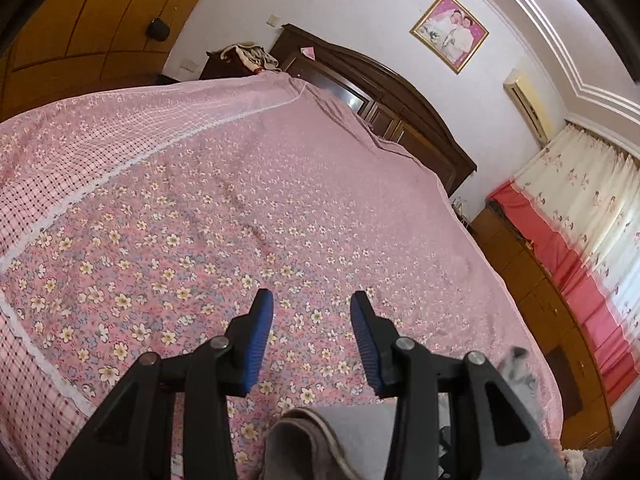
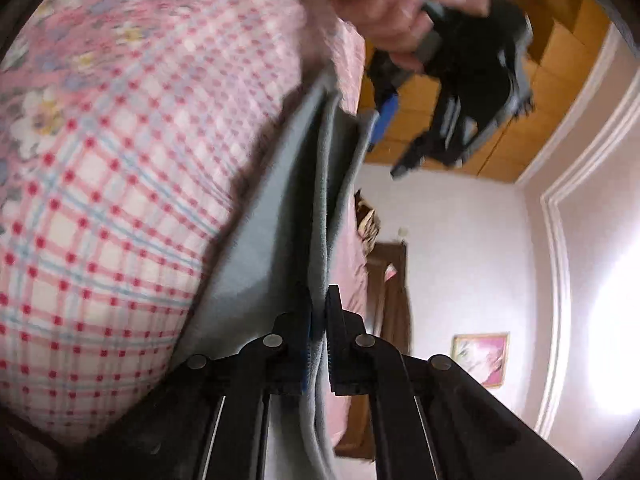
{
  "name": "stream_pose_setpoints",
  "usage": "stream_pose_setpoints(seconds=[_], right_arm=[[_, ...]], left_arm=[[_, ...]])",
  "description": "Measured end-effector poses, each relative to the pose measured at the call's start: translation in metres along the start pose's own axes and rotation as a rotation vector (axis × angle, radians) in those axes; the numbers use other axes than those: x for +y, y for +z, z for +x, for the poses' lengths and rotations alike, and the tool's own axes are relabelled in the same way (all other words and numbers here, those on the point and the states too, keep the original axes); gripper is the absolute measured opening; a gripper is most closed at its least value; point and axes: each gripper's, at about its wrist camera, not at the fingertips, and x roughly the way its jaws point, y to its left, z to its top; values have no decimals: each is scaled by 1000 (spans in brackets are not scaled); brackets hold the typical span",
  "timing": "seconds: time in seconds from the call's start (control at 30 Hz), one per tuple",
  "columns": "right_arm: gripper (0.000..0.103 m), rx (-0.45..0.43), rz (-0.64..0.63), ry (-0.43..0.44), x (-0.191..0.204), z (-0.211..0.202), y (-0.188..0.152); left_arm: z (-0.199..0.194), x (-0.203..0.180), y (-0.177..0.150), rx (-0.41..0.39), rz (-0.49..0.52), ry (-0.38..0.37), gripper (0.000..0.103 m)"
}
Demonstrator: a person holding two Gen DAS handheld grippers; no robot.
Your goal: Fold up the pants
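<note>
**Right jaws pinch the pants edge; left jaws wait just beyond the cloth**

The grey pants lie along the edge of the bed, on its pink flowered cover. In the right wrist view their folded edge runs as a long strip straight away from the right gripper, and the jaws are clamped together on that edge: a thin band of grey cloth shows pinched between the two pads. The view is rolled well over, so the strip climbs the picture toward the left gripper, which shows blurred at the strip's far end, held in a hand.

In the left wrist view the left gripper points out over the bed and somewhat downward. Its jaws stand apart with nothing between them; only flowered cover shows in the gap. A rounded grey fold of the pants lies below and behind the fingertips, toward the camera, a little to the right of the centre line.

So the long axis of the cloth runs from one gripper to the other, with the right end already secured. The free end is nearest the left hand, which in my judgement needs to draw back and dip, since its fingertips point past the cloth, not at it. Whether the left pads touch the pants I cannot tell from either view.
</note>
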Motion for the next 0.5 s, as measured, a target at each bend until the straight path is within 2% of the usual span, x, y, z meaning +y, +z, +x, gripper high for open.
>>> stream_pose_setpoints(seconds=[0.23, 0.33, 0.4, 0.43, 0.5], right_arm=[[7, -32, -10, 83, -22, 16, -3], [10, -26, 54, 152, -57, 55, -15], [40, 41, 174, 171, -79, 77, -20], [41, 77, 325, 207, -99, 86, -36], [42, 68, 558, 321, -125, 81, -58]], left_arm=[[0, 15, 3, 9, -57, -9, 42], [-2, 21, 5, 6, -65, -11, 42], [0, 22, 5, 11, -66, -11, 42], [0, 22, 4, 16, -61, -11, 42], [2, 18, 5, 21, -44, -7, 42]])
